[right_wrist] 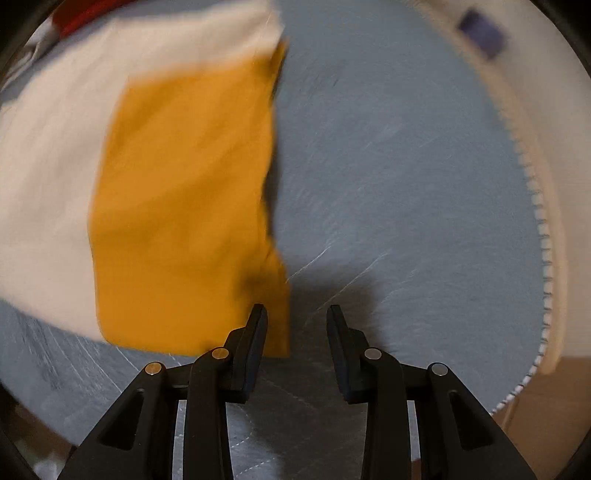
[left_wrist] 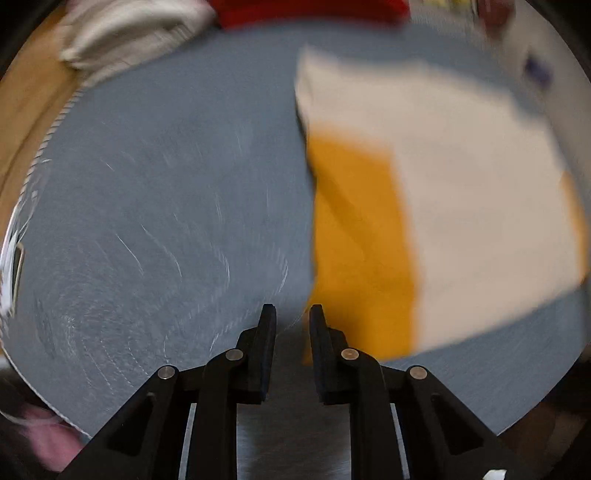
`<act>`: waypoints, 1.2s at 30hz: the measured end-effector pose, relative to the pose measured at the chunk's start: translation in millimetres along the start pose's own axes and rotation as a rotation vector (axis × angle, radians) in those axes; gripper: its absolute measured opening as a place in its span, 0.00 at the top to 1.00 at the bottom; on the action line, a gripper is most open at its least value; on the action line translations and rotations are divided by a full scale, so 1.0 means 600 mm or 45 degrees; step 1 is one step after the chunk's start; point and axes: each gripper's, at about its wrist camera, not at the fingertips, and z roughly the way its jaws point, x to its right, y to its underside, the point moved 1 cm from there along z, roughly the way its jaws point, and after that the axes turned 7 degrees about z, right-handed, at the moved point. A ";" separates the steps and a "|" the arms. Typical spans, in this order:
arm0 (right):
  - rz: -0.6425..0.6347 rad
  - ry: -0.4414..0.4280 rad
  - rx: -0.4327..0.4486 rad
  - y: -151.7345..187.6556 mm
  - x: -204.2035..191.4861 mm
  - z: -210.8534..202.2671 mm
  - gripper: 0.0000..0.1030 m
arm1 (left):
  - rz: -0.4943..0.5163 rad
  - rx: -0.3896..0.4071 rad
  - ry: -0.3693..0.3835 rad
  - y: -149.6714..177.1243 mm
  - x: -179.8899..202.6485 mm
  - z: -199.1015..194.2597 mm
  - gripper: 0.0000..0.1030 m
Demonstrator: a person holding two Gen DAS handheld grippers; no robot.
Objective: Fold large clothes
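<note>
Two hand-held grippers, left [left_wrist: 292,314] and right [right_wrist: 297,314], point down at a blue-grey bench [left_wrist: 166,206], jaws apart and empty. The folded mustard-and-white garment [right_wrist: 177,206] lies flat between them, apparently ready for another fold. Beyond it lie more clothes [left_wrist: 125,33].

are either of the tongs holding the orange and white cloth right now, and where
Nothing is held. Left tongs and right tongs both stand open and empty above the folded cloth.
</note>
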 end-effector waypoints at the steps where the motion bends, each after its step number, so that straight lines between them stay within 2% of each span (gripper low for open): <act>1: 0.028 -0.019 0.081 0.000 -0.001 -0.034 0.65 | -0.045 0.092 0.012 0.002 0.007 -0.038 0.82; 2: 0.066 -0.039 0.189 0.005 -0.005 -0.079 0.64 | -0.072 0.153 0.026 0.002 0.017 -0.064 0.81; 4: 0.107 -0.081 0.326 0.025 -0.018 -0.146 0.62 | -0.118 0.251 0.057 0.008 0.046 -0.107 0.79; 6: 0.143 -0.133 0.413 0.036 -0.048 -0.183 0.60 | -0.153 0.307 0.089 -0.001 0.056 -0.135 0.79; 7: 0.160 -0.161 0.441 0.056 -0.056 -0.199 0.58 | -0.181 0.325 0.121 0.020 0.076 -0.148 0.77; 11: 0.192 -0.242 0.438 0.117 -0.106 -0.214 0.58 | -0.238 0.303 0.217 0.066 0.122 -0.141 0.77; 13: 0.171 -0.266 0.413 0.150 -0.143 -0.223 0.58 | -0.215 0.298 0.225 0.080 0.149 -0.134 0.77; 14: 0.166 -0.271 0.418 0.160 -0.135 -0.214 0.58 | -0.198 0.301 0.219 0.083 0.158 -0.130 0.78; 15: 0.157 -0.265 0.432 0.163 -0.138 -0.217 0.58 | -0.182 0.304 0.226 0.085 0.167 -0.125 0.79; 17: 0.129 -0.253 0.441 0.160 -0.139 -0.214 0.58 | -0.153 0.307 0.243 0.090 0.178 -0.117 0.88; 20: 0.111 -0.260 0.414 0.160 -0.149 -0.206 0.58 | -0.159 0.308 0.305 0.094 0.181 -0.093 0.88; 22: 0.117 -0.269 0.396 0.157 -0.153 -0.202 0.58 | -0.237 0.290 0.395 0.093 0.169 -0.061 0.88; 23: 0.126 -0.277 0.388 0.154 -0.153 -0.199 0.58 | -0.277 0.273 0.418 0.111 0.173 -0.047 0.88; 26: 0.141 -0.303 0.376 0.140 -0.164 -0.189 0.58 | -0.458 0.172 0.458 0.105 0.148 0.009 0.86; 27: 0.138 -0.311 0.375 0.137 -0.169 -0.188 0.58 | -0.499 0.162 0.486 0.102 0.140 0.022 0.82; 29: 0.122 -0.332 0.371 0.127 -0.186 -0.182 0.58 | -0.563 0.127 0.525 0.101 0.127 0.048 0.56; 31: 0.091 -0.350 0.363 0.118 -0.205 -0.174 0.58 | -0.668 0.084 0.559 0.108 0.109 0.077 0.55; 33: 0.058 -0.360 0.355 0.111 -0.223 -0.166 0.58 | -0.817 0.057 0.642 0.117 0.086 0.106 0.55; 34: 0.041 -0.366 0.351 0.108 -0.231 -0.163 0.58 | -0.907 0.054 0.686 0.122 0.073 0.122 0.55; 36: 0.002 -0.374 0.351 0.102 -0.250 -0.157 0.58 | -1.008 0.079 0.733 0.124 0.057 0.138 0.55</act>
